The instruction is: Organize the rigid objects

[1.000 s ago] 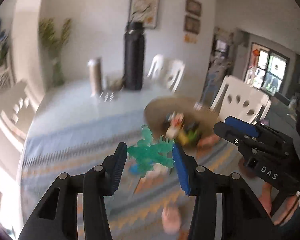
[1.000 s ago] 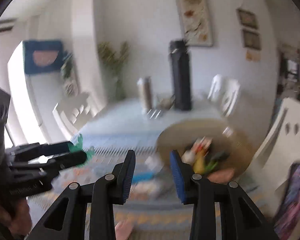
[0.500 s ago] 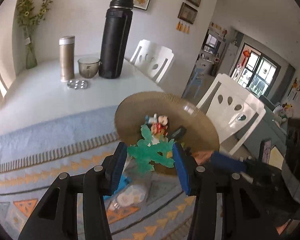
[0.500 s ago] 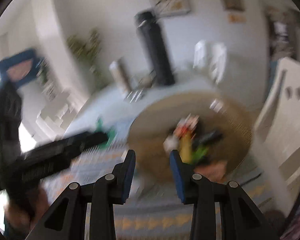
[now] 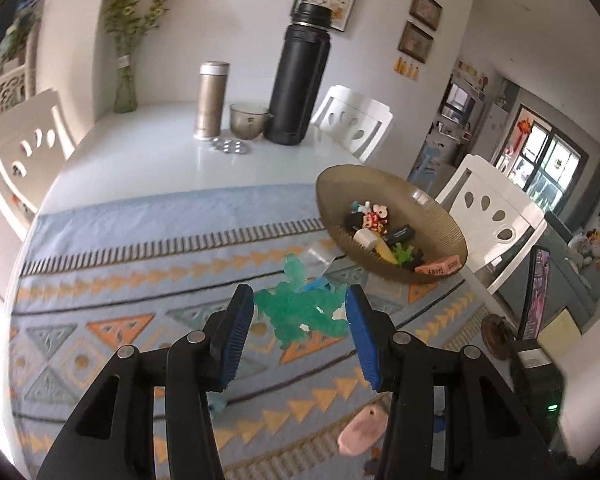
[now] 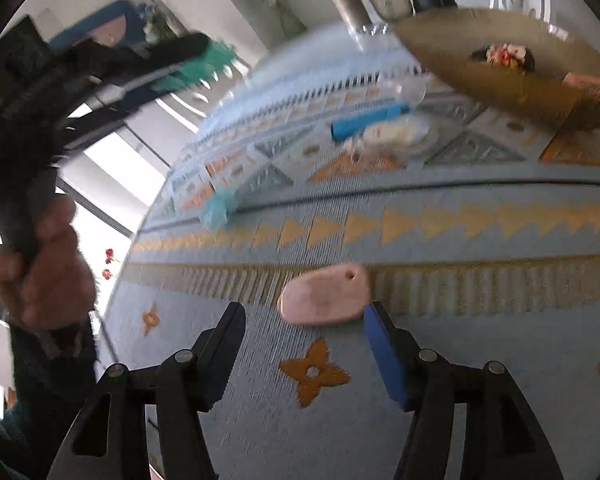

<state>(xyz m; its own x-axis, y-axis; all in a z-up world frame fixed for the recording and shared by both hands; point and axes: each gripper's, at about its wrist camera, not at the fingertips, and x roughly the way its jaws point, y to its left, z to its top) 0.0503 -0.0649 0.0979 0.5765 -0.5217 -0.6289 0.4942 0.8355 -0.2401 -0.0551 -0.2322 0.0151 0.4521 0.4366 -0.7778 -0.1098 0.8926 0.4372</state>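
The bowl (image 5: pixel 416 200) of small things stands near the table's right edge. The left gripper (image 5: pixel 300 312) stays clamped on a green toy (image 5: pixel 296 304) above the cloth. The right gripper (image 6: pixel 304 320), earlier raised and narrower, has dropped; its jaws are opening, the pink tag (image 6: pixel 324 296) just beyond its tips.

Daylit room, bright and even; left wrist view sharp, with glare on the bare white worktop (image 5: pixel 148 160) and blown-out panes in the far window (image 5: pixel 548 160). Right wrist view motion-blurred throughout: left gripper (image 6: pixel 204 60) and hand (image 6: pixel 48 276) smeared, overexposed window (image 6: pixel 112 160) behind them, pink tag (image 6: pixel 324 296) soft-edged. Strong fisheye bending and black vignette at all corners; shadows faint
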